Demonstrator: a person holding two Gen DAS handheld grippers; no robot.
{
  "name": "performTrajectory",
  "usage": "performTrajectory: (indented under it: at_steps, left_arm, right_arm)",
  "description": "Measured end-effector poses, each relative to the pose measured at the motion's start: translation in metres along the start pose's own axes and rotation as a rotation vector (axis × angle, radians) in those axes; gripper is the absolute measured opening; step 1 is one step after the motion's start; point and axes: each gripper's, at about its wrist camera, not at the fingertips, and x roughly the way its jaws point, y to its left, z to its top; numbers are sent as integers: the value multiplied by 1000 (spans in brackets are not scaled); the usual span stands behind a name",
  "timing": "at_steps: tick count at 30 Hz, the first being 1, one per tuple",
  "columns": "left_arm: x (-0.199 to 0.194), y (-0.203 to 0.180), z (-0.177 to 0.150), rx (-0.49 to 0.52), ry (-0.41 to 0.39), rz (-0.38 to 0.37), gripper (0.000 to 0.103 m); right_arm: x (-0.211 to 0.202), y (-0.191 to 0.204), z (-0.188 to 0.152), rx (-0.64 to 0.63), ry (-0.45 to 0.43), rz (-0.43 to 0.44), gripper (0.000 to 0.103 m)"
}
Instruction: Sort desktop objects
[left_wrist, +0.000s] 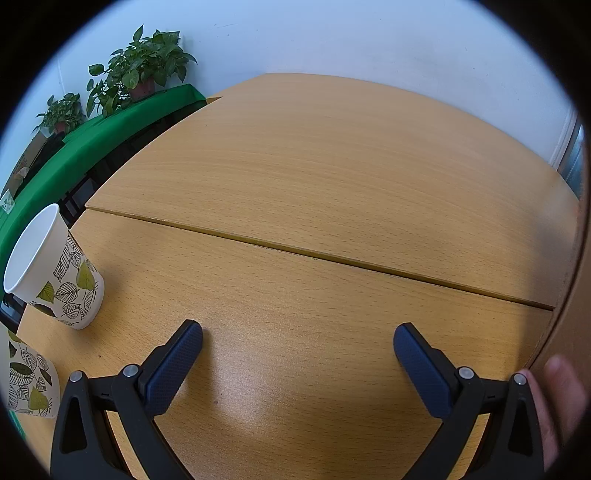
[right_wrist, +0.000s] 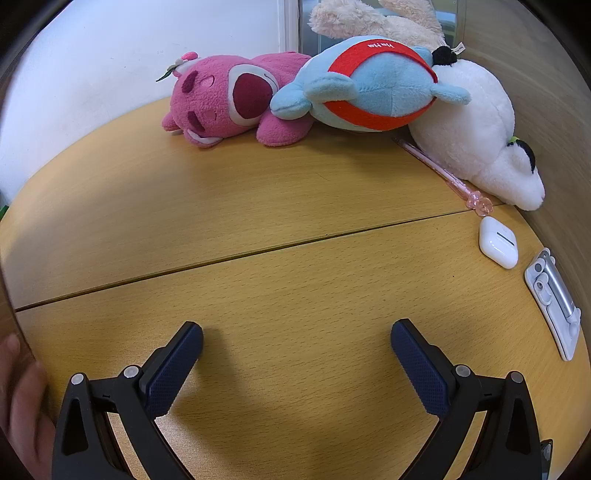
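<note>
My left gripper (left_wrist: 297, 338) stands open over bare wooden table, nothing between its fingers. A leaf-patterned paper cup (left_wrist: 55, 269) stands upright at the left, and a second such cup (left_wrist: 31, 386) sits at the lower left edge. My right gripper (right_wrist: 296, 336) is open too, above the table. Far ahead of it lie a pink plush bear (right_wrist: 225, 101), a blue and red plush (right_wrist: 369, 85) and a white plush (right_wrist: 476, 136). A pink pen (right_wrist: 443, 173), a white earbud case (right_wrist: 498, 242) and a silver-white folding stand (right_wrist: 554, 299) lie at the right.
A seam (left_wrist: 314, 254) splits the wooden table (left_wrist: 332, 166) across the middle. A green-covered bench (left_wrist: 92, 136) with potted plants (left_wrist: 144, 70) stands beyond the left edge. A wooden panel (right_wrist: 554, 110) bounds the right side. A hand (left_wrist: 561, 398) shows at the frame edge.
</note>
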Motion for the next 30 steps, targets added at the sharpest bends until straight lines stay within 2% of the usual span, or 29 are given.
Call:
performTrajectory:
  at_steps: [30]
  left_arm:
    - [0, 0, 0, 0, -1, -1, 103]
  right_arm:
    - [-7, 5, -7, 1, -4, 0, 103]
